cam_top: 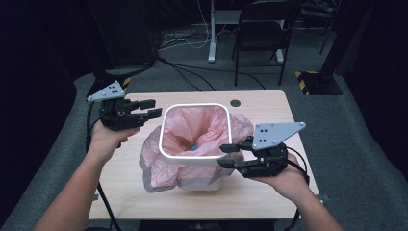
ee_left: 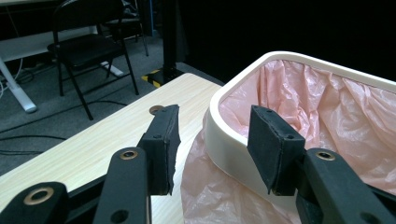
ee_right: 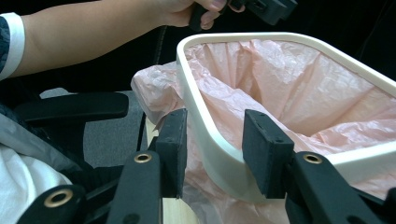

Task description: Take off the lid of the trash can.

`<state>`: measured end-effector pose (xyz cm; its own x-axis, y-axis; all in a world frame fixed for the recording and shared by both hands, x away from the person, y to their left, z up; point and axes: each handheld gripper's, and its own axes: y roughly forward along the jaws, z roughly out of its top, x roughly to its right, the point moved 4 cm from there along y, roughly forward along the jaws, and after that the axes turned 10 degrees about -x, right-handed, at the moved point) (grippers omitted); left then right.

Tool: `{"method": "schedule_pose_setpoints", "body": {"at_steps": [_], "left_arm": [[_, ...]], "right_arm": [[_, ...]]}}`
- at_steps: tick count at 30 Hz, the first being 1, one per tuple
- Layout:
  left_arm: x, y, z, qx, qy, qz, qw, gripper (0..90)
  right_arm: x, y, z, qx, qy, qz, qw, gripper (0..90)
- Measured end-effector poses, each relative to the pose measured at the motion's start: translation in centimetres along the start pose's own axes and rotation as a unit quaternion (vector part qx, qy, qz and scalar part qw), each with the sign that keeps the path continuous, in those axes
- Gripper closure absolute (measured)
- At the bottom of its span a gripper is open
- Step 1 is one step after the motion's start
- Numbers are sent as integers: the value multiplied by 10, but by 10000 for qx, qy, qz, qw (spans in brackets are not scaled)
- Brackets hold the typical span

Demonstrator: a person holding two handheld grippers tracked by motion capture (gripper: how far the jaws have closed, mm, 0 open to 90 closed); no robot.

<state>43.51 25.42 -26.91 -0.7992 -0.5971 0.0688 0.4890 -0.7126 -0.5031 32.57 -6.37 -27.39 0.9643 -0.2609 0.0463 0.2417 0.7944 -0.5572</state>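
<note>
A white bin with a rounded square rim [cam_top: 192, 106] [ee_left: 327, 63] [ee_right: 280, 37] stands mid-table, lined with a crumpled pink bag [cam_top: 192, 127] [ee_left: 327, 107] [ee_right: 299, 79] that spills over its sides. My left gripper [cam_top: 155, 108] [ee_left: 212, 135] is level at the rim's far left corner, jaws apart, with one pad [ee_left: 163, 144] outside and one pad [ee_left: 275, 147] toward the inside; neither presses on it. My right gripper [cam_top: 224, 156] [ee_right: 215, 140] straddles the rim at its near right side, jaws apart, small gaps showing beside the rim. A small blue thing [cam_top: 194, 147] lies deep in the bag.
The light wooden table [cam_top: 260, 106] has a round cable hole [cam_top: 235, 102] behind the bin. A black folding chair [cam_top: 264, 29] and a desk leg [cam_top: 211, 33] stand on the grey floor beyond. Cables trail off the table's left side.
</note>
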Motion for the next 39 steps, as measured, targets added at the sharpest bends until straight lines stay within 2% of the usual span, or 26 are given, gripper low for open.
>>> {"method": "schedule_pose_setpoints", "body": {"at_steps": [12,22,39], "left_arm": [[0,7,9,17,-3,-62,10000,536],[1,21,13,-127,26,-81,9999,558],[4,43,14,-390,204,-99,9990,620]], "right_arm": [[-1,13,4,-20,-105,171,9998,660],[0,22,7,-119,-170,233,9995,696],[2,37,11,-292,-286,280,9988,723]]}}
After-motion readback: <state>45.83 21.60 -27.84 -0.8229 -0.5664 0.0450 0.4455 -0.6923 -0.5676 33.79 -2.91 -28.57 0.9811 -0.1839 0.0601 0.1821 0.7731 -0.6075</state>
